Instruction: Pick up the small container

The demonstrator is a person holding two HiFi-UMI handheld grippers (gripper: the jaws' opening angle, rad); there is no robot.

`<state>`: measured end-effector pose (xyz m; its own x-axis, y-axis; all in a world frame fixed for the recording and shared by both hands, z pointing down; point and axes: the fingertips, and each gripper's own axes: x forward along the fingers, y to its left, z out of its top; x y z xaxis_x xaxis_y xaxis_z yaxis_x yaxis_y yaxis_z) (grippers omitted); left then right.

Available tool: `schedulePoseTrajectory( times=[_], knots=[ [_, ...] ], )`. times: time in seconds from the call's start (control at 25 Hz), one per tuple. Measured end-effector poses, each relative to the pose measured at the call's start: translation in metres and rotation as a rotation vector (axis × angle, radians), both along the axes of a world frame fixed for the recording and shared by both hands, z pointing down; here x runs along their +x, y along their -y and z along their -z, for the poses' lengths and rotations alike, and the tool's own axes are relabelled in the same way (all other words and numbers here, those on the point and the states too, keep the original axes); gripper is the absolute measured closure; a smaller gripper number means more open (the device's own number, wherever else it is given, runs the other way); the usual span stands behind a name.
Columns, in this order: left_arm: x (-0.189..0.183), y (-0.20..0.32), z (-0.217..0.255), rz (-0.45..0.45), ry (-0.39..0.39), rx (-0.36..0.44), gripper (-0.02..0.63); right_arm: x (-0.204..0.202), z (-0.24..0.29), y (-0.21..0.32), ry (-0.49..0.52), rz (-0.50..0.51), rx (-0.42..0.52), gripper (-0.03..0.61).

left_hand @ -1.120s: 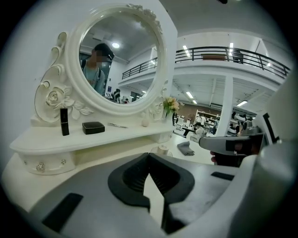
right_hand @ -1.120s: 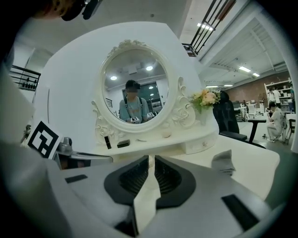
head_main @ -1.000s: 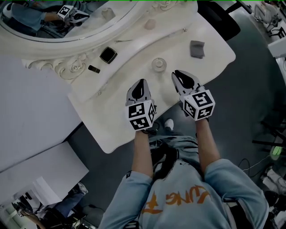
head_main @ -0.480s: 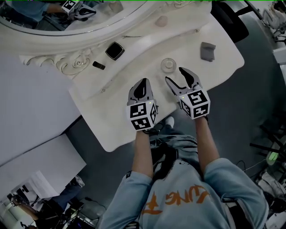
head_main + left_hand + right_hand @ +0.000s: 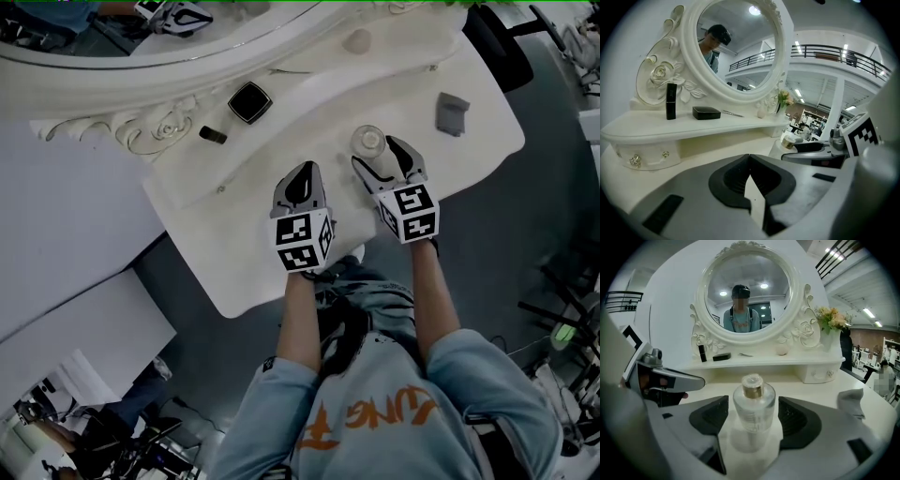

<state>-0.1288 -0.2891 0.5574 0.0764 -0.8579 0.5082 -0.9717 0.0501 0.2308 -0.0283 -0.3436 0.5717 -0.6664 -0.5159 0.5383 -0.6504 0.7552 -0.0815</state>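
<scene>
The small container point(image 5: 367, 142) is a clear round bottle with a gold collar, standing upright on the white dressing table point(image 5: 281, 234). My right gripper point(image 5: 378, 153) is open, its jaws have just been opening, and one now stands on each side of the bottle. In the right gripper view the bottle point(image 5: 753, 404) stands between the black pads point(image 5: 711, 416), which do not touch it. My left gripper point(image 5: 302, 176) hovers shut and empty over the table, to the left of the right one. The left gripper view shows its jaws meeting, with the bottle point(image 5: 789, 140) off to the right.
On the raised shelf lie a black compact point(image 5: 249, 101), a black lipstick point(image 5: 213, 135) and a small pale round thing point(image 5: 357, 40). A grey cloth point(image 5: 452, 112) lies on the table's right. The oval mirror point(image 5: 141, 42) stands behind. The table's front edge is beside the person's knees.
My right gripper went from shut to wide open and moved forward, so the bottle now stands between its jaws. My left gripper edged forward a little, still shut.
</scene>
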Motion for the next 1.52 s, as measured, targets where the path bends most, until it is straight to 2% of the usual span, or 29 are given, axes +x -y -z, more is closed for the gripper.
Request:
schedulePoseTrajectory(
  times=[0.56,0.84,0.96,1.12,1.52],
  knots=[
    [-0.027,0.013,-0.009,0.029,-0.006,-0.020,0.592,-0.017,-0.015,0.018,-0.057,0.008,-0.022,0.254],
    [-0.022,0.012,0.001,0.018,-0.001,0.007,0.592,-0.003,-0.012,0.017,-0.050,-0.080,-0.080,0.252],
    [-0.017,0.008,0.007,0.016,-0.001,0.022,0.592,0.005,0.002,0.014,-0.041,-0.098,-0.056,0.252],
    [-0.005,0.007,0.023,0.001,0.005,0.062,0.592,0.020,0.030,0.012,0.022,-0.128,-0.021,0.252],
    [0.036,0.001,0.078,-0.053,0.032,0.190,0.592,0.075,0.099,-0.006,0.063,-0.190,0.128,0.252]
  ],
)
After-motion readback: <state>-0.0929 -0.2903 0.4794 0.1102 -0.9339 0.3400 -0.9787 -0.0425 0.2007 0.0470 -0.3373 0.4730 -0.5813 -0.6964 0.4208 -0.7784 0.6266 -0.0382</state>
